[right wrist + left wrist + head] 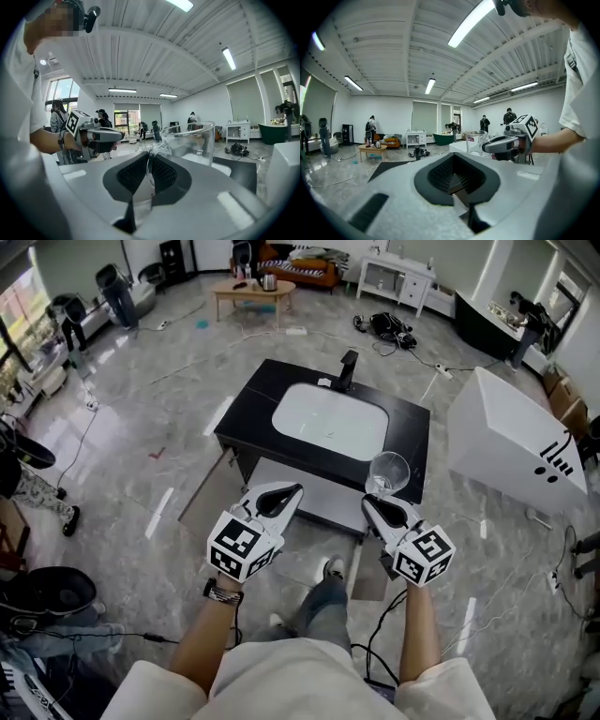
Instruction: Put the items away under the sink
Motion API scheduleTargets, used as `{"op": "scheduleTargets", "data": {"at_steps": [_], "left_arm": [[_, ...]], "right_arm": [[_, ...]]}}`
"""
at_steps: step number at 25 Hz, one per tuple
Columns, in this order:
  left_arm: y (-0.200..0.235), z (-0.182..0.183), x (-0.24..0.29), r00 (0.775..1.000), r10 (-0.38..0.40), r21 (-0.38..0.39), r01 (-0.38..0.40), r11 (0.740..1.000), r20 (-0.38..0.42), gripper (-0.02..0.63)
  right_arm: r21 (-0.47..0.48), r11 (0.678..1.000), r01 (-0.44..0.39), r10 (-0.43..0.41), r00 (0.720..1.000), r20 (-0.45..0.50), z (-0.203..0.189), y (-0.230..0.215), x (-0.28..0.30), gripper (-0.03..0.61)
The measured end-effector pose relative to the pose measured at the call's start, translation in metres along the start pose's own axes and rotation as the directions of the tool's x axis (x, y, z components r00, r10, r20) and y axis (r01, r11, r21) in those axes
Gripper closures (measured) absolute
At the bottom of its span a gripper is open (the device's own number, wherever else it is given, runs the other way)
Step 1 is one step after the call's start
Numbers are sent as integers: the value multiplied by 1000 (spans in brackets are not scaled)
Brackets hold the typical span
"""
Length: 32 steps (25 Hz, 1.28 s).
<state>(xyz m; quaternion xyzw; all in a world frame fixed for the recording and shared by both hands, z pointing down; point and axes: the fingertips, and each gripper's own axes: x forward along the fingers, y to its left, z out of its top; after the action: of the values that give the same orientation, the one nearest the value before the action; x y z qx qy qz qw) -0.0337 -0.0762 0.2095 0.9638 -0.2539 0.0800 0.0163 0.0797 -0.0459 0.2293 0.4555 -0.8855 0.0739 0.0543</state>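
A black sink cabinet (253,418) with a white basin (330,420) and a black faucet (347,369) stands on the floor ahead of me. My right gripper (372,500) is shut on the wall of a clear glass cup (388,471), held upright over the cabinet's front edge. In the right gripper view the glass cup (192,140) sits clamped between the right gripper (150,173) jaws. My left gripper (286,493) hovers beside it at the cabinet's front, shut with nothing in it. The left gripper view shows the left gripper (457,176) with its jaws together, and the glass cup (476,142) off to the right.
A cabinet door (211,486) hangs open at the cabinet's left front. At the right stands a white tub-like box (511,442). Cables (394,329) trail over the marble floor. A wooden coffee table (251,292) is at the back. A person's legs (37,488) and a black bag (47,592) are at left.
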Motion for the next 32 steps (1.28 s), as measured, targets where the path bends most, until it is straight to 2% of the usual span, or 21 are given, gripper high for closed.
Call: {"op": "scheduleTargets", "data": {"at_steps": [6,13,18,23,28,32], "left_arm": [[-7,-3,-38,1000,2,14,-2,1000,16,611],[-6,-13,-44,1000,1,18,-1,1000,25,611],[8,-17,-29,1000,-5,14,5,1000,28,611],[19,-28,-11,999,-31,51,30,998,19,611],[36,-68,24,999,-52,53,51,997,16,611],[49,-104,57,997,-70,62,69,996,15,611]], "right_arm": [[-18,1000,-3,3,999,35,11,46,-3,552],[-44,999,10,-8,998,64,10,63,-1,552],[-64,998,12,-8,999,54,0,56,13,551],[-72,997,4,1,998,65,-12,50,33,552],[-59,998,14,-8,995,97,-44,28,49,549],[-85,996,24,-18,998,67,-81,2,65,551]]}}
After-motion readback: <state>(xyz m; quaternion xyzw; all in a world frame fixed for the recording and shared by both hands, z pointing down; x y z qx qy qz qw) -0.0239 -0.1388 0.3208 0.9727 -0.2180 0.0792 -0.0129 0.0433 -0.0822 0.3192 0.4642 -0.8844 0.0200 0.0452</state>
